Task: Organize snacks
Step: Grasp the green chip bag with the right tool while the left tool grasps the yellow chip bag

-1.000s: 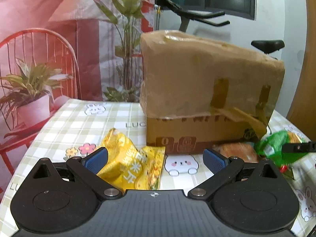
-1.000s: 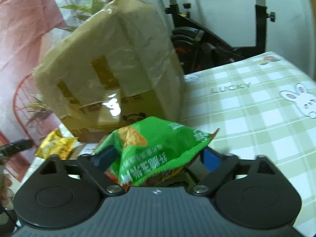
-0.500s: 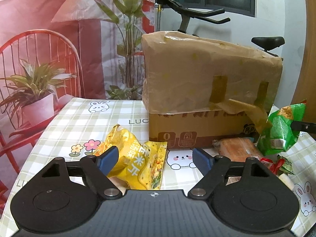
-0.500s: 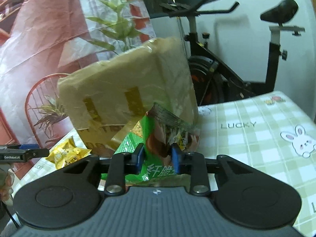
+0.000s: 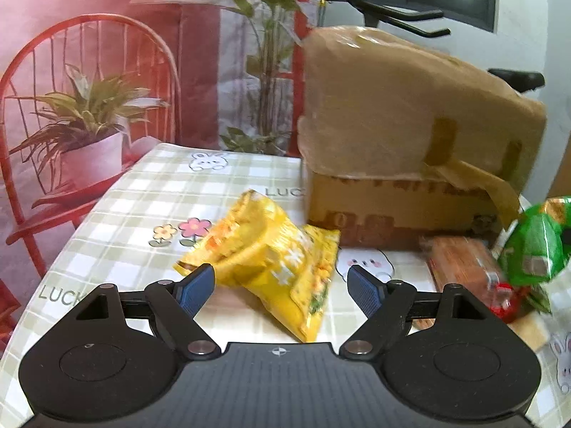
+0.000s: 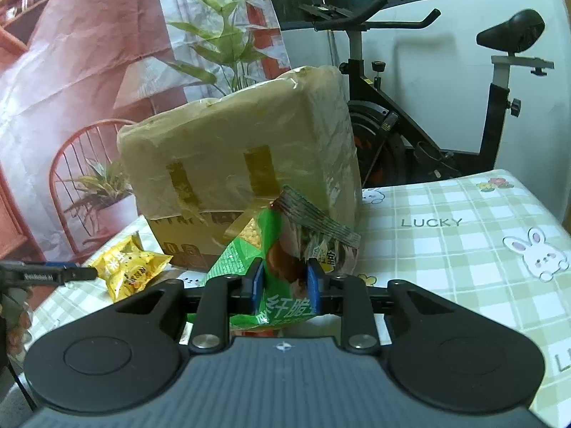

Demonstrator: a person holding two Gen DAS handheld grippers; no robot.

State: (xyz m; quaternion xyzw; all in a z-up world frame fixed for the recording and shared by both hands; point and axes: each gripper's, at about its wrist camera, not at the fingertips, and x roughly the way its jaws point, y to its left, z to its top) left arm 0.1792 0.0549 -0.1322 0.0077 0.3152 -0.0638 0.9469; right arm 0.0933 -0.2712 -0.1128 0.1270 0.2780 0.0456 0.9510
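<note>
- Left wrist view: the left gripper (image 5: 282, 285) is at the bottom centre of the frame, its two blue fingers (image 5: 195, 288) spread wide with nothing between them.
- Just behind the fingers, in the middle of the frame, the yellow snack bag (image 5: 271, 256) lies on the checked tablecloth (image 5: 142, 196); its near corner reaches down between the fingers, but I cannot tell if it touches them.
- The cardboard box (image 5: 403, 149), wrapped in shiny brown tape, stands behind the yellow bag and fills the upper right.
- A brown packet (image 5: 460, 264) lies in front of the box at the right, and the green snack bag (image 5: 535, 246) is seen at the right edge, above the table.
- A printed backdrop with a red chair (image 5: 89, 107) and a potted plant covers the left side.
- Right wrist view: the right gripper (image 6: 285, 281) at the lower centre is closed on the green snack bag (image 6: 285, 260); the blue pads (image 6: 257, 283) press it from both sides, and the bag's crimped top stands up above them.
- The cardboard box (image 6: 242, 153) stands behind the green bag in the centre.
- The yellow snack bag (image 6: 132, 267) lies at the lower left, beside the box's foot.
- An exercise bike (image 6: 410, 107) stands behind the table at the upper right.
</note>
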